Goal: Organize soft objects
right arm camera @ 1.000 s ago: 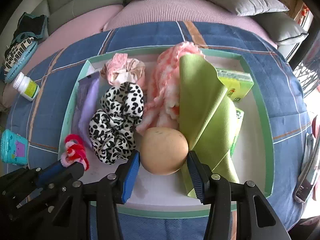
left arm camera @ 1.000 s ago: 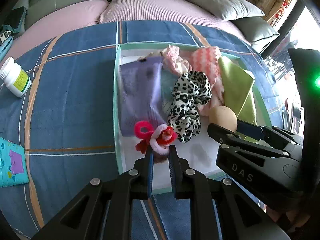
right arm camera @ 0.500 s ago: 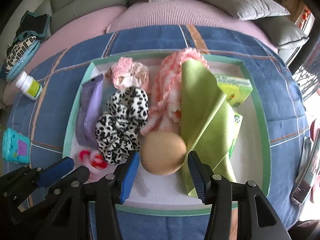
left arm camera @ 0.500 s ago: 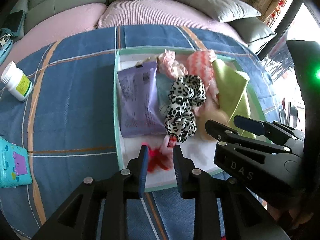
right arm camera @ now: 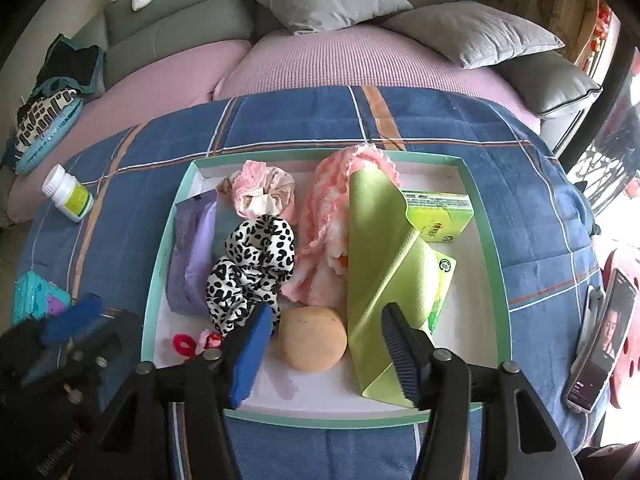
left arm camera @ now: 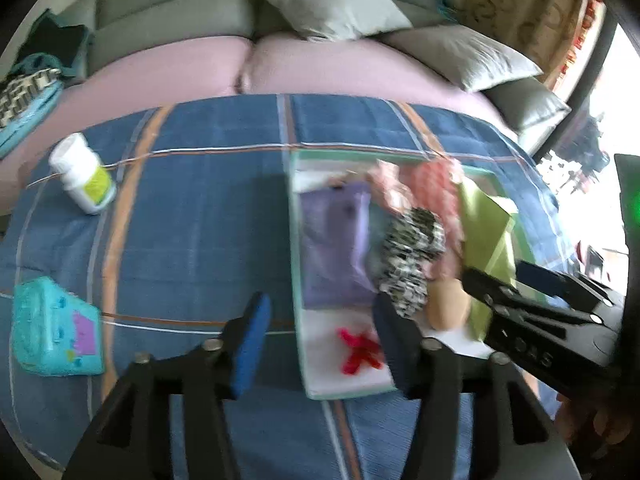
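Note:
A green-rimmed white tray (right arm camera: pixel 160 256) on the blue plaid cloth holds soft items. They are a leopard scrunchie (right arm camera: pixel 252 256), a pink scrunchie (right arm camera: pixel 262 192), a fuzzy pink cloth (right arm camera: pixel 332 232), a green cloth (right arm camera: pixel 380 264), a purple packet (right arm camera: pixel 192 252) and a tan ball (right arm camera: pixel 313 338). A red-pink hair tie (left arm camera: pixel 360 350) lies loose in the tray's near left corner. My left gripper (left arm camera: pixel 320 320) hovers above that corner, its jaws opening and holding nothing. My right gripper (right arm camera: pixel 326 320) hangs over the ball, jaws opening, with the pads clear of it.
A white pill bottle (right arm camera: pixel 68 198) and a teal toy (right arm camera: pixel 34 300) lie left of the tray. A phone (right arm camera: pixel 600 340) lies at the right edge. Green tissue packs (right arm camera: pixel 440 216) sit in the tray's right side. Pink sofa seats and grey cushions (right arm camera: pixel 472 36) stand behind.
The left gripper let go of the red-pink hair tie, which dropped into the tray's near corner. Both grippers widened their jaws and rose. The right pads drew away from the ball.

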